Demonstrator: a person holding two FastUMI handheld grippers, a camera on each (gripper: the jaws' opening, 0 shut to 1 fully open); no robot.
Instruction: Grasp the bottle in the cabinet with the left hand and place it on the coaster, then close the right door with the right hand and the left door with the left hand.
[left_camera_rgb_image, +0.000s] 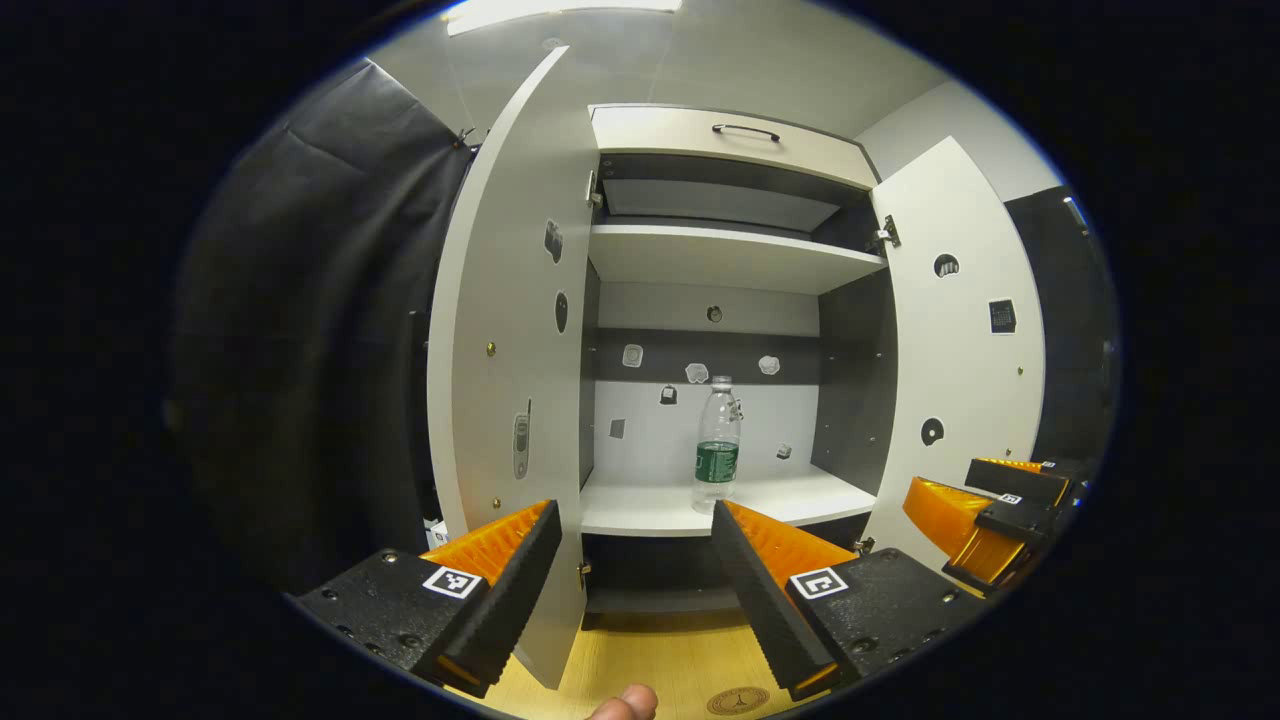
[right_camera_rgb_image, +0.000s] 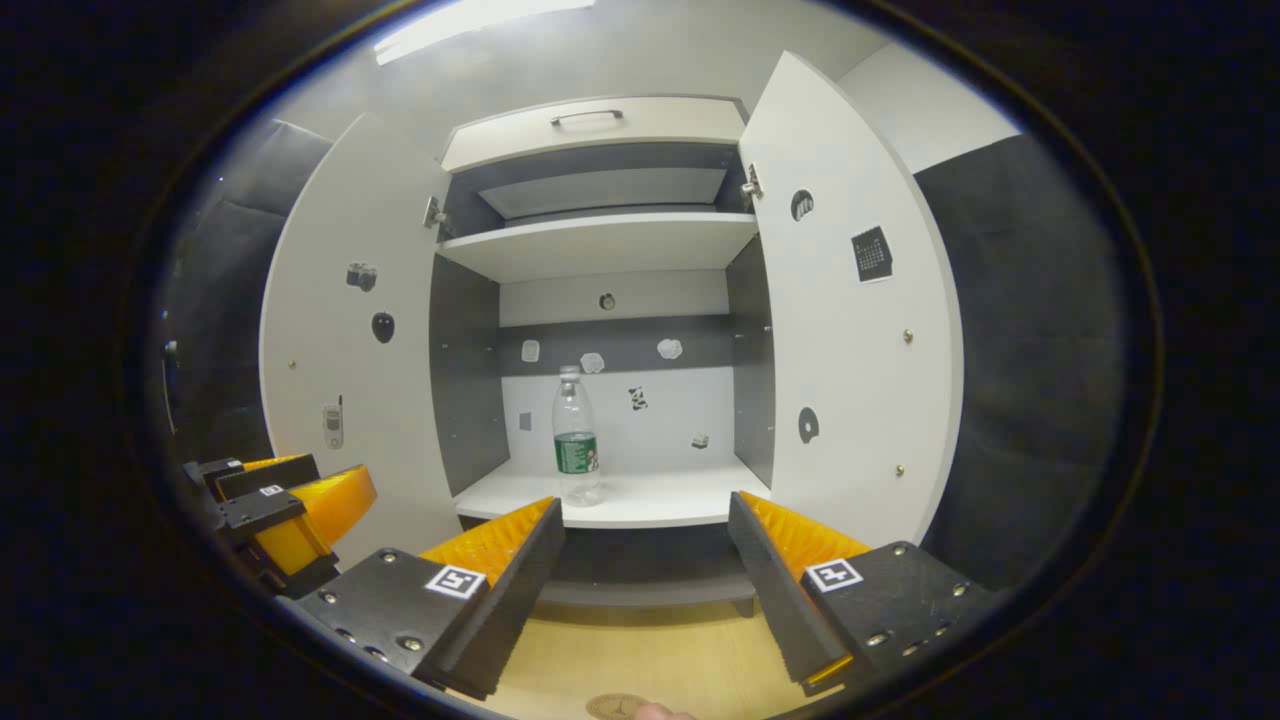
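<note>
Left claw (left_camera_rgb_image: 632, 560): held wide open, nothing gripped, above the wooden table (left_camera_rgb_image: 650, 660).
Right claw (right_camera_rgb_image: 645, 555): likewise spread open and empty.
Bottle (left_camera_rgb_image: 717, 445): seen upright on the lower shelf (left_camera_rgb_image: 640, 505) inside the cabinet.
Left door (left_camera_rgb_image: 510, 350), right door (left_camera_rgb_image: 955, 340): both swung open.
Coaster (left_camera_rgb_image: 738, 700): glimpsed on the table.

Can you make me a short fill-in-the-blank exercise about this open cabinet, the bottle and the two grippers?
1. The clear plastic bottle with the green label stands ____ on the white lower shelf.
2. Both white cabinet doors are ____.
3. The left gripper is ____, holding nothing.
4. The round brown coaster lies on the ____ table below the cabinet.

Missing words: upright; open; open; wooden
</note>
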